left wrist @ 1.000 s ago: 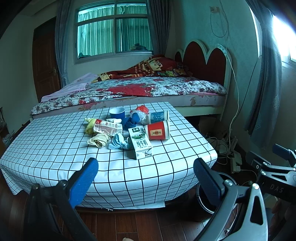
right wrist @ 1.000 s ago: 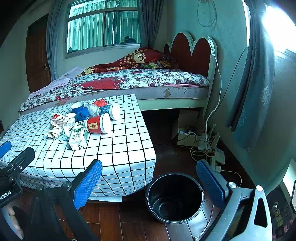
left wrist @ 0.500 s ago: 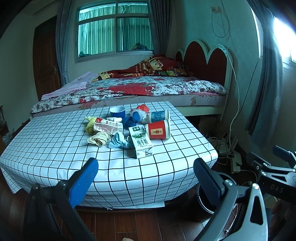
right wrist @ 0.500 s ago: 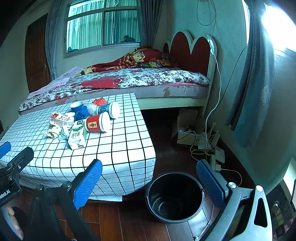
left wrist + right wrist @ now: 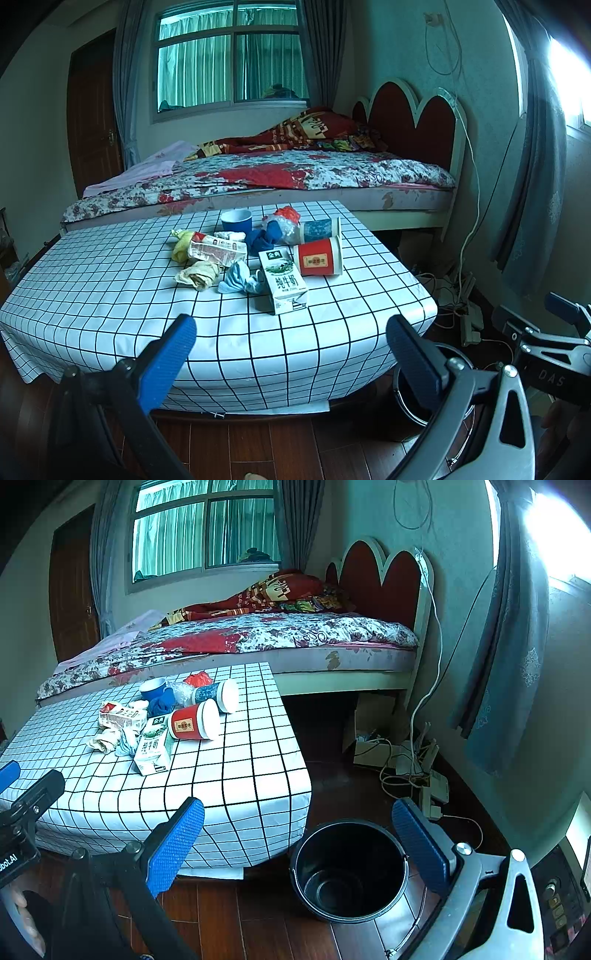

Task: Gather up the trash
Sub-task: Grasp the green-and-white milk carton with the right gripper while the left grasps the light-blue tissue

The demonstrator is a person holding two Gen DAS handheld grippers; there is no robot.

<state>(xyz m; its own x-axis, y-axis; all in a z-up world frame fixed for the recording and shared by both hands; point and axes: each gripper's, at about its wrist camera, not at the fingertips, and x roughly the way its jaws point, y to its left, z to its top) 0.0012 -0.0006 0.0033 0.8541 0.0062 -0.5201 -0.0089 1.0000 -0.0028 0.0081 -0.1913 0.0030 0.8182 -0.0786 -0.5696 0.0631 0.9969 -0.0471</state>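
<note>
A heap of trash lies on the checked tablecloth (image 5: 110, 288): a white milk carton (image 5: 282, 280), a red paper cup (image 5: 319, 256) on its side, a blue patterned cup (image 5: 319, 229), a dark blue cup (image 5: 236, 220), a flattened carton (image 5: 216, 252) and crumpled wrappers (image 5: 197, 275). An empty black bucket (image 5: 349, 869) stands on the floor right of the table. My left gripper (image 5: 291, 350) hangs open before the table's near edge. My right gripper (image 5: 297, 836) is open too, above the bucket, with nothing between its fingers.
A bed (image 5: 277, 173) with a floral cover stands behind the table. Cables and a power strip (image 5: 430, 786) lie on the wooden floor near the right wall, beside a curtain (image 5: 506, 664). The right gripper's body (image 5: 550, 354) shows at the left view's right edge.
Both views have drifted very slightly; the table and trash sit a touch higher in frame. Both grippers stay open and nothing on the table has moved.
</note>
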